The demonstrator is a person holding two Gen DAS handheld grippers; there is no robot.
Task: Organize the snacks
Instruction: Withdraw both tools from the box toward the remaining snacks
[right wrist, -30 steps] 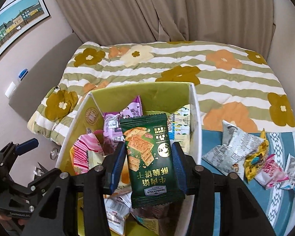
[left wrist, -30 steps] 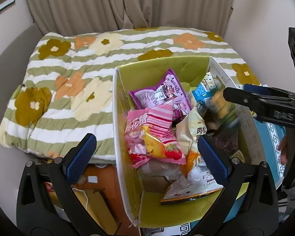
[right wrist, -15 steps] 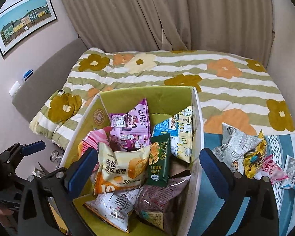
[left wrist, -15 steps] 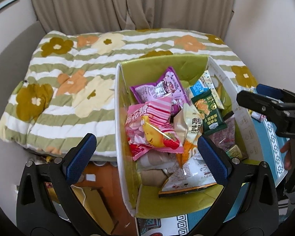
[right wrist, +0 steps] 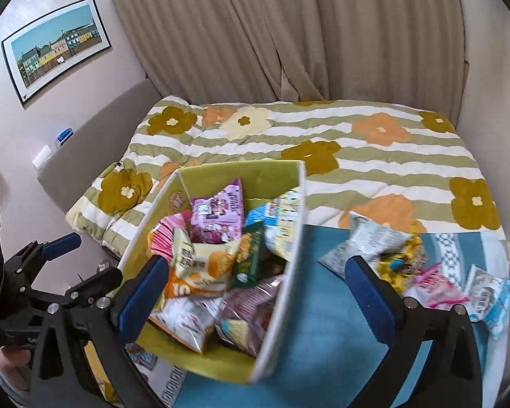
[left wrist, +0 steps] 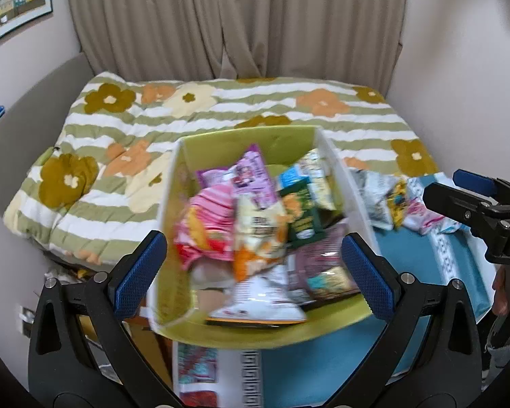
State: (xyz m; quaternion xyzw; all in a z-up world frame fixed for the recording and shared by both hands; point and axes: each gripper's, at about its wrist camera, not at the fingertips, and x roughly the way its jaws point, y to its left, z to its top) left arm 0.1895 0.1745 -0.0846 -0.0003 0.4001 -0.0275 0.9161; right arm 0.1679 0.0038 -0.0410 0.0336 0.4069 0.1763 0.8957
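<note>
Snacks fill the green box (left wrist: 244, 142), which sits on a blue patterned cloth (left wrist: 411, 265) with its far end against the flowered quilt (left wrist: 221, 108). Only the right wrist view shows the loose packets beyond the box's right wall at full spread: a grey-white bag (right wrist: 367, 241), a yellow packet (right wrist: 403, 265), a pink one (right wrist: 435, 287) and a white-and-blue one (right wrist: 493, 295), all lying on the cloth. The left wrist view catches just the near part of that cluster, partly hidden behind the other gripper's fingers. The right wrist view also shows a framed picture of coloured houses (right wrist: 56, 46) on the wall left of the box.

Inside the box the packets lie heaped and overlapping: a purple bag (left wrist: 251, 176) towards the far end, a pink striped bag (left wrist: 207, 217) by the left wall, a cream-and-orange bag (left wrist: 258, 234) in the middle, a dark green biscuit packet (left wrist: 301, 214) leaning just right of it, and a blue-and-white packet (right wrist: 282, 221) against the right wall. Much of this is motion-blurred.

The left gripper (left wrist: 255, 272) hovers over the near end of the box, fingers spread wide with nothing between them. The right gripper (right wrist: 255, 292) is likewise spread wide and empty, straddling the box's right wall. Beige curtains (left wrist: 234, 20) hang behind the quilt.
</note>
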